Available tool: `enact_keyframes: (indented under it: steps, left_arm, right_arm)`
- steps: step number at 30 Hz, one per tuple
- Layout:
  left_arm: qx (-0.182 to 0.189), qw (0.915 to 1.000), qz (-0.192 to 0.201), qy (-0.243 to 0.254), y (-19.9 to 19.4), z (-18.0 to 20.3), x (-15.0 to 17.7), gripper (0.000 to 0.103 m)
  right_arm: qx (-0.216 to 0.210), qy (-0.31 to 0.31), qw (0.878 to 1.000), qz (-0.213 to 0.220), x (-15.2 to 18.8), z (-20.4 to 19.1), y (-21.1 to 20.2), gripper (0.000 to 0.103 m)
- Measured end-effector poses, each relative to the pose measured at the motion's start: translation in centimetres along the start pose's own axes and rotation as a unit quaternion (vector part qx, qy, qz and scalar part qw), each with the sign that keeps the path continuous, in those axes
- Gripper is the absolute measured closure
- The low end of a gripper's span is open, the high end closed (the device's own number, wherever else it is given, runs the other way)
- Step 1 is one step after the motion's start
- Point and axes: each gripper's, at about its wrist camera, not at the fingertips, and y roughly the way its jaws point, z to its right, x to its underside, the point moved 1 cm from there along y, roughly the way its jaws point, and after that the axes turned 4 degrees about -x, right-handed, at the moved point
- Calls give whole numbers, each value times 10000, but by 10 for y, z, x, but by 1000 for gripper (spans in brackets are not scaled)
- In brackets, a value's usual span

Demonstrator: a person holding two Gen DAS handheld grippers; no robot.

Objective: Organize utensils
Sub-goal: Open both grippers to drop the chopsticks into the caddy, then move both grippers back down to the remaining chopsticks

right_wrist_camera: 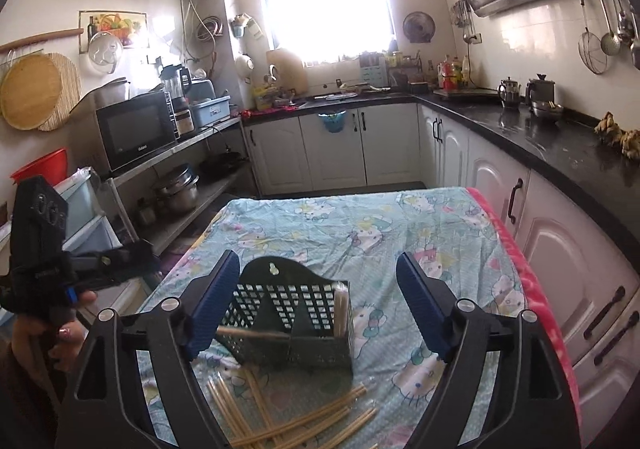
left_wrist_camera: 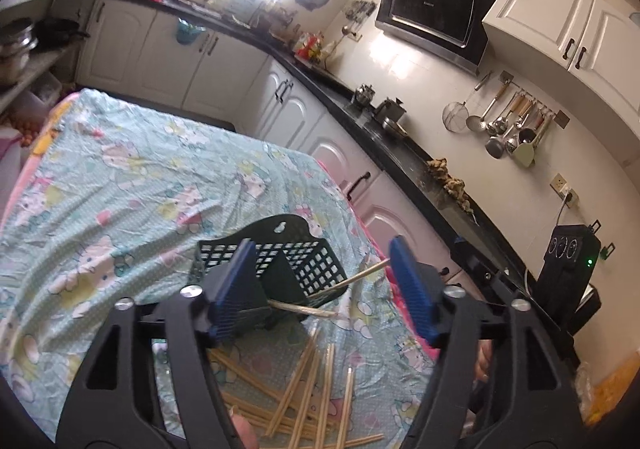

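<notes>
**Both grippers wide open over the chopstick basket**

The left gripper hovers above a table draped in a pale blue cartoon-print cloth, its blue-padded fingers spread wide with nothing between them. Below and just ahead of it sits a black mesh basket, a two-compartment holder with a solid divider and a raised back plate that has a keyhole slot. A single chopstick sticks out of the basket at a slant toward the right finger (whether it touches the pad cannot be told), and another pale stick lies across the basket's near edge.

The right gripper is likewise fully spread and holds nothing. From its view the basket stands upright on the cloth, between the two fingers in the picture but beyond them. A small bundle of sticks stands upright in the right-hand compartment, and one stick lies tilted across the left one.

On the cloth just in front of the basket lies a loose, crisscrossed scatter of wooden chopsticks, also visible under the right gripper.

The person's hand grips the other tool at the left edge of the right wrist view.
</notes>
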Motion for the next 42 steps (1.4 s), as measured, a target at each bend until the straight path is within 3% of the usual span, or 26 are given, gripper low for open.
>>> enact_keyframes:
  steps: [5, 11, 17, 21, 26, 29, 32, 37, 42]
  left_arm:
    - [-279, 9992, 245, -160, -19, -4, 26, 20]
    - [-721, 9970, 267, -26, -33, 2, 67, 16]
    - [-1051, 9941, -111, -256, -23, -6, 115, 16]
    - [-1024, 9917, -423, -646, -11, -19, 148, 16]
    - [-899, 9865, -753, -1139, 3, -32, 177, 38]
    - [-726, 9830, -915, -1414, 11, -36, 189, 40]
    - [-692, 9791, -1074, -1584, 22, -39, 198, 44]
    - [-666, 9770, -1198, -1636, 32, -40, 201, 51]
    - [-695, 9757, -1345, -1587, 43, -39, 196, 56]
  right_arm:
    - [-59, 78, 9996, -248, 15, 9, -3, 25]
    - [-67, 82, 9980, -628, 47, 21, -11, 25]
    - [-115, 131, 9935, -1123, 93, 27, -4, 25]
    - [-99, 177, 9884, -1508, 124, 32, 7, 25]
    - [-146, 170, 9812, -1917, 151, 36, 19, 25]
    - [-166, 237, 9780, -2065, 160, 41, 26, 27]
    - [-113, 223, 9741, -2247, 169, 44, 36, 36]
    - [-140, 568, 9667, -2492, 179, 57, 50, 50]
    - [-80, 913, 9585, -2699, 186, 65, 60, 56]
